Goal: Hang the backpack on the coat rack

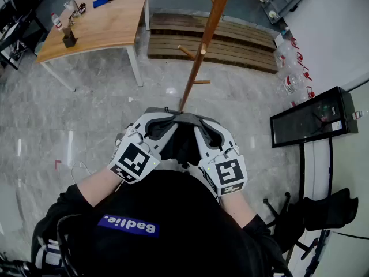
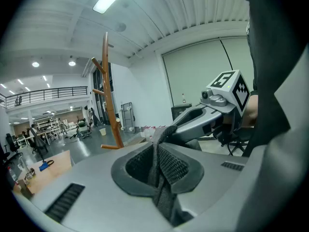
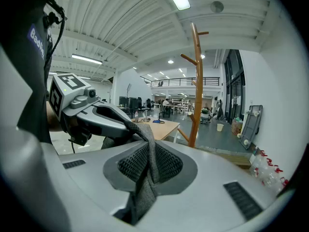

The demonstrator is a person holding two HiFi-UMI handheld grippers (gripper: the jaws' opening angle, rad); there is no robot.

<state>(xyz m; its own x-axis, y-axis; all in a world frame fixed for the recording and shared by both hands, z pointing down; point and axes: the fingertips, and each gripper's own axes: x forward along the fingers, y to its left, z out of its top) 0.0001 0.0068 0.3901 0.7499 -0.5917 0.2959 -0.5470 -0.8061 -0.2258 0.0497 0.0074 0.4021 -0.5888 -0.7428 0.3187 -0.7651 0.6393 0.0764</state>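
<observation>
Both tongs are clamped shut on the same grey webbing strap. The left gripper [image 1: 157, 123] and right gripper [image 1: 209, 130] sit side by side in the lower centre of the head view, held close to the person's chest. Each gripper view shows the mesh pads pinching the strap [image 2: 163, 175], with the webbing running on up to the other gripper's jaws.

In the head view the strap spans left to right between the two tips as a short grey band. A dark mass between and under the grippers is most likely the body of the backpack [image 1: 183, 148]. Little of it can be made out.

Straight ahead of the tongs, toward the top of the frame, stands the wooden coat rack [image 1: 203, 45]. Its pole runs from just beyond the gripper tips at frame centre up to the upper right edge. A short peg [image 1: 188, 51] sticks out to the left partway along it. The rack lies between the two grippers' lines of sight, so neither hand is clearly nearer.

The strap's long axis crosses the pole. The coming move looks like lifting the span forward and up, then dropping it over a peg.

A wooden table [image 1: 109, 22] sits at upper left, well apart.
</observation>
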